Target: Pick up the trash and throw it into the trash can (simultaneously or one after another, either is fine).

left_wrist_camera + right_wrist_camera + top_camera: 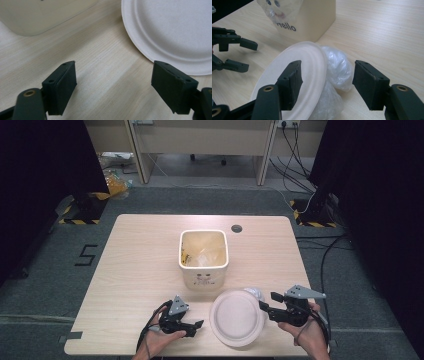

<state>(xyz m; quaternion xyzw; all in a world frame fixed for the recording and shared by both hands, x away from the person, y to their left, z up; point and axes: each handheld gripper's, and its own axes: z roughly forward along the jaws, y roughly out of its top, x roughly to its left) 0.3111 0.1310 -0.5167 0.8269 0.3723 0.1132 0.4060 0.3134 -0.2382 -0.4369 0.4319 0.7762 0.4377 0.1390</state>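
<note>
Wooden table, bin beyond both tongs. Paper plate between them, tilted over plastic bag. Right gripper wide, straddling plate rim and bag; left gripper wide, empty. Advice: close on bag alone.

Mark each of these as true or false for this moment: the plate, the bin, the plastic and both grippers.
1. The paper plate lies flat on the table. False: one edge is propped up on crumpled clear plastic.
2. The left gripper holds nothing. True.
3. The cream bin lies tipped on its side. False: it stands upright.
4. The right gripper has open jaws near the plate's raised edge. True.
</note>
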